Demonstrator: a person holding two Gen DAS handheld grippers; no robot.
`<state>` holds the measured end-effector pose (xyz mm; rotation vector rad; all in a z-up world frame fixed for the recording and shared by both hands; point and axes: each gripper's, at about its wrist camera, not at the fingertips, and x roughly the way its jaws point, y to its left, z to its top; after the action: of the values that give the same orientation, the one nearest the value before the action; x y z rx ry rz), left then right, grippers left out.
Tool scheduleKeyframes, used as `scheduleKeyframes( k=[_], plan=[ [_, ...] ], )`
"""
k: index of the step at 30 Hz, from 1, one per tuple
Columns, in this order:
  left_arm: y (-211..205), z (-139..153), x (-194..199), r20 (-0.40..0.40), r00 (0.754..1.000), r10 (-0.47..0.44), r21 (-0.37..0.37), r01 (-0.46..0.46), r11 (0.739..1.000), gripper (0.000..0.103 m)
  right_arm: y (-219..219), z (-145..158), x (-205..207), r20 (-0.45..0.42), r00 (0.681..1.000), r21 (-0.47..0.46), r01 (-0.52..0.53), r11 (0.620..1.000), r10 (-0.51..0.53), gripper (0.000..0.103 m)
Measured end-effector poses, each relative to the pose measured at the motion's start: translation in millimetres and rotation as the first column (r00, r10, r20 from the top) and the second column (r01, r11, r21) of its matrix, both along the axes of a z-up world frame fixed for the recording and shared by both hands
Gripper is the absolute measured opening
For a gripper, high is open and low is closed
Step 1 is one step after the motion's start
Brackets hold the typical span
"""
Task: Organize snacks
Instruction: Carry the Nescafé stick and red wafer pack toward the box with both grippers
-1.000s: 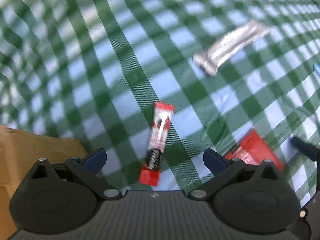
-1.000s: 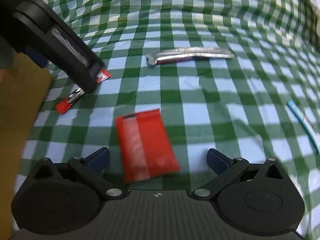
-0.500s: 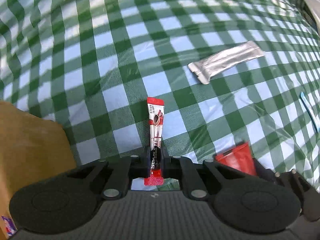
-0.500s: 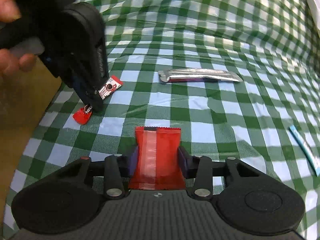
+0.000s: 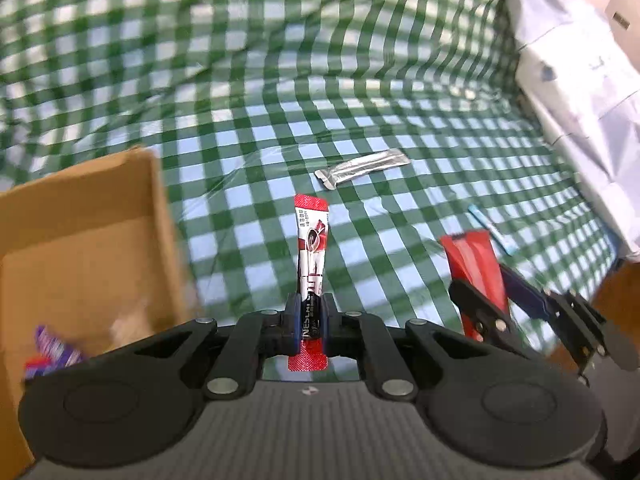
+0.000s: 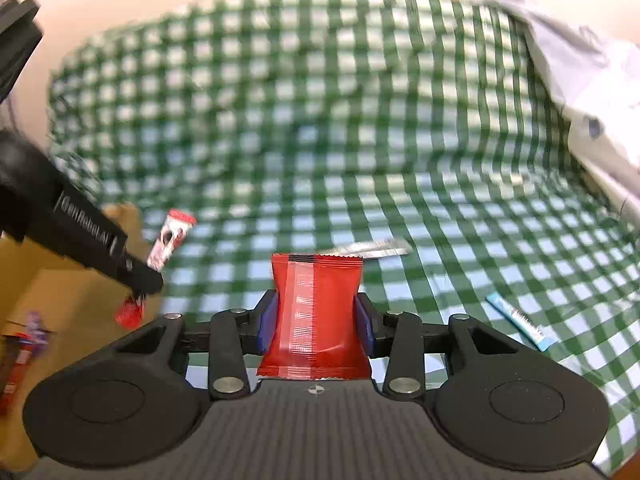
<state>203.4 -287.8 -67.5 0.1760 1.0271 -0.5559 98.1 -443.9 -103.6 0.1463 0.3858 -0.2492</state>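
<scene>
A: Red-and-white stick sachet (image 5: 311, 256) clamped in the left hand-held gripper (image 5: 311, 322), pads pinching its lower part, top end standing free above the cloth. Right hand-held gripper (image 6: 316, 318) grasps a red pouch (image 6: 316, 312) across its middle, pads pressed to both edges.

B: Both loaded, both clear of the counter (image 5: 248, 128)?

A: Looks so. Green check cloth lies well below each packet. Cardboard box (image 5: 84, 240) sits to the left, open top, a purple wrapper (image 5: 52, 350) and something red already inside.

B: Step in hand?

A: Carry, I'd judge. Two snacks lifted, not yet over the box. Next move calls for swinging each packet left over the opening, then releasing one at a time so the two grippers don't crowd each other at the rim.

B: What's left on the cloth?

A: Silver foil stick (image 5: 362, 168) further back, a thin blue-and-white stick (image 5: 491, 229) to the right. Both apart from each other and untouched.

B: Anything unclear?

A: Plenty. Both views are motion-blurred. Box contents smear; can't count them. The box's near and left walls are cut off by the frame. White crumpled material (image 5: 576, 80) at the right edge, can't say what it is. Print on the pouch unreadable; the sachet lettering is half covered by the pads.
</scene>
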Motion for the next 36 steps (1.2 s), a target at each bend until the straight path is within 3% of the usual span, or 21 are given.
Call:
scheduleKeyframes(
  k=[7, 16, 23, 36],
  plan=[
    [93.3, 32.5, -91.7, 0.072, 0.992, 0.103, 0.023, -0.105, 0.994, 0.010, 76.8, 38.0, -82.5, 0.044, 0.985, -0.028, -0.165, 0.986, 0.166, 0.042],
    [214.3, 46.1, -194.2, 0.139, 0.964, 0.227, 0.043, -0.234, 0.971, 0.010, 193.5, 54.0, -142.4, 0.010, 0.925, -0.025, -0.381, 0.924, 0.381, 0.042],
    [251.7, 45.2, -244.2, 0.209, 0.945, 0.253, 0.023, -0.263, 0.964, 0.010, 251.7, 51.5, -171.6, -0.045, 0.887, -0.124, -0.461, 0.878, 0.459, 0.042],
    [269.6, 53.5, -261.3, 0.214, 0.934, 0.286, -0.067, -0.278, 0.958, 0.010, 278.2, 58.4, -194.5, -0.057, 0.888, -0.211, -0.457, 0.864, 0.456, 0.042]
  ],
)
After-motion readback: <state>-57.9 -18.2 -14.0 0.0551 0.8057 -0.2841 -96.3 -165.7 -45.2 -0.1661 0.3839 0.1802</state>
